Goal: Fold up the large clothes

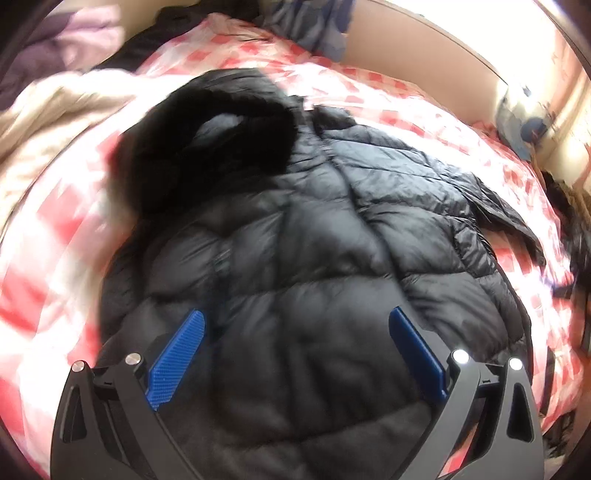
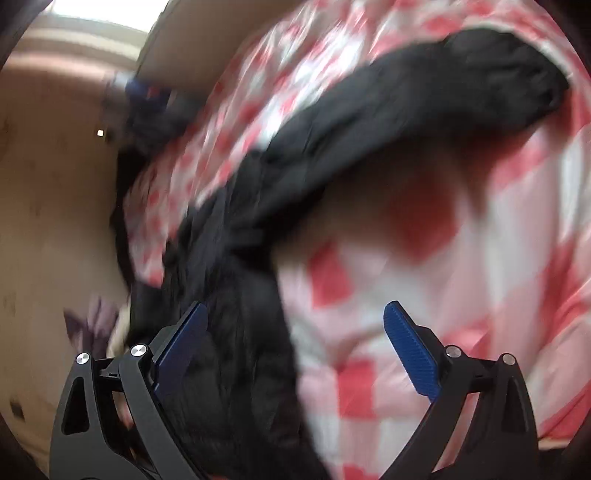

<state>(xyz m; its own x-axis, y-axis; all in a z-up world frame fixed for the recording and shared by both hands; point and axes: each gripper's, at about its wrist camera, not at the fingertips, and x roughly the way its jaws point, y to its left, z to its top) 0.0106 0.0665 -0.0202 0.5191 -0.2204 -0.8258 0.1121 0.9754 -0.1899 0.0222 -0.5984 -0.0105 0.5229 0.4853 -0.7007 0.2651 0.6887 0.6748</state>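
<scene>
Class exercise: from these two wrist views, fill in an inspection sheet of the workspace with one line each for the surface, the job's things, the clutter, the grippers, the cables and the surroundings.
Surface: red-and-white checked quilt covering a bed, rumpled.
Job's things: black quilted puffer jacket with a black fur-trimmed hood lying spread on the quilt, hood at the far end; one edge trails toward the bed's side in the right wrist view.
Clutter: cream blanket, purple cloth and blue garment around the bed's far edges.
Grippers: left hand-held gripper open above the jacket, nothing held; right hand-held gripper open, over the jacket's edge and the quilt.
Cables: nothing seen.
Surroundings: pale wooden headboard; bright window light.
</scene>
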